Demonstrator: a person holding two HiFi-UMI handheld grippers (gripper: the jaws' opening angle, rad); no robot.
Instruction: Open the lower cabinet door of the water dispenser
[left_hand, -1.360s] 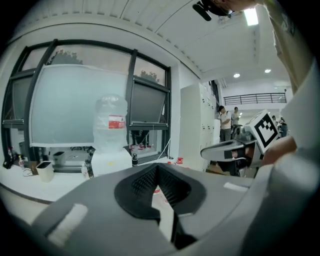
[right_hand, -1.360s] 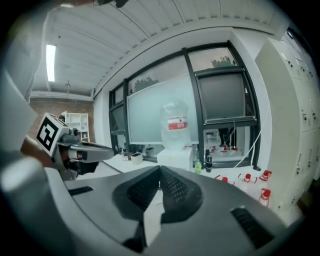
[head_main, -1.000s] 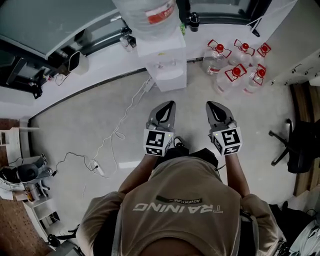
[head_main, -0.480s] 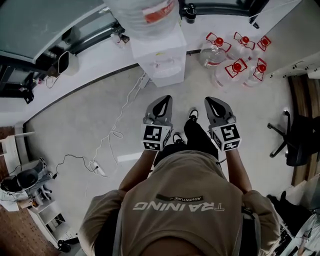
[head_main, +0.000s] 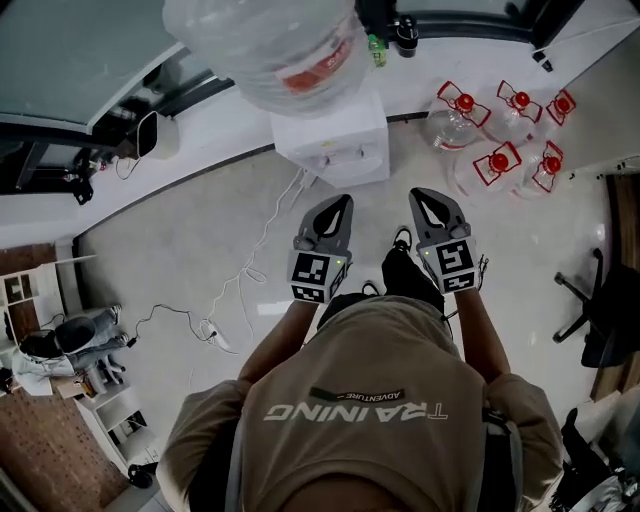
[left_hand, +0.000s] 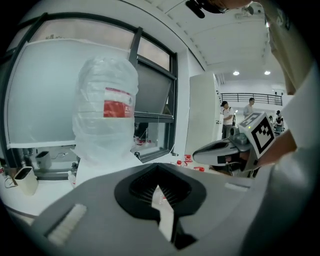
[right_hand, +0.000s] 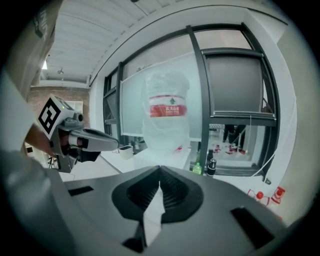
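At the far left a low shelf (head_main: 95, 400) crowded with odds and ends stands on the pale floor (head_main: 170, 250), and a thin white cable (head_main: 240, 285) trails across that floor to a power strip (head_main: 213, 335). Up on the white ledge (head_main: 225, 115) below the window sits a small white container (head_main: 150, 128). Further right the water dispenser (head_main: 335, 145) stands against that ledge, with a big clear bottle (head_main: 260, 45) with a red label upended on top. From this steep angle only the dispenser's top and upper front show, so its lower cabinet door is probably on the face toward the person but cannot be made out. The left claw (head_main: 340, 207) hangs over the floor just short of the dispenser, apart from it, its two jaws pressed together with nothing between them. Beside it, level and apart, the right claw (head_main: 422, 197) is likewise pressed together and pinches nothing; it points past the dispenser's right side. Both are held out in front of a person in a tan shirt (head_main: 360, 400). To the right, by the wall, stands a cluster of clear jugs (head_main: 470, 125) with red caps, and at the far right edge a dark office chair (head_main: 605, 310).
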